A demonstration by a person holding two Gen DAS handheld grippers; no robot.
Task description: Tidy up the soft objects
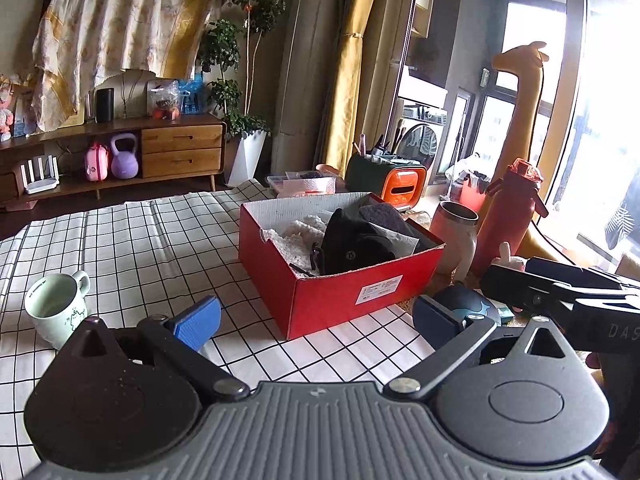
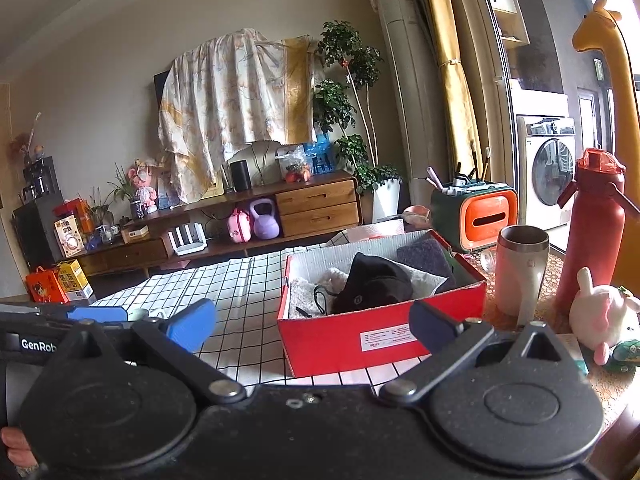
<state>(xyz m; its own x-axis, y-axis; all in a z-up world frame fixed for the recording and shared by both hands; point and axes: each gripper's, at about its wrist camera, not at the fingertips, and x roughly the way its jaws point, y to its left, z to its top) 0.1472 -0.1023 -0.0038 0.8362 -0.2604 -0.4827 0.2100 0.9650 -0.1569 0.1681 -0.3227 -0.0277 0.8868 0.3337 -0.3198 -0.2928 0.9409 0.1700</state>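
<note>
Mostly checked tablecloth (image 1: pixel 120 240); red box (image 1: pixel 340 300) beside curtained window (image 1: pixel 600 120).

Wooden sideboard (image 2: pixel 256 216), yellow curtain (image 2: pixel 452 72), bright window (image 1: pixel 600 140)

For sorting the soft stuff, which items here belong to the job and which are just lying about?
Part of the job:
- red box
- black cap, white fluffy cloth and grey cloth inside it
- plush bunny, still outside the box

Just lying about:
- green mug
- steel tumbler
- red bottle
- orange organiser
</note>
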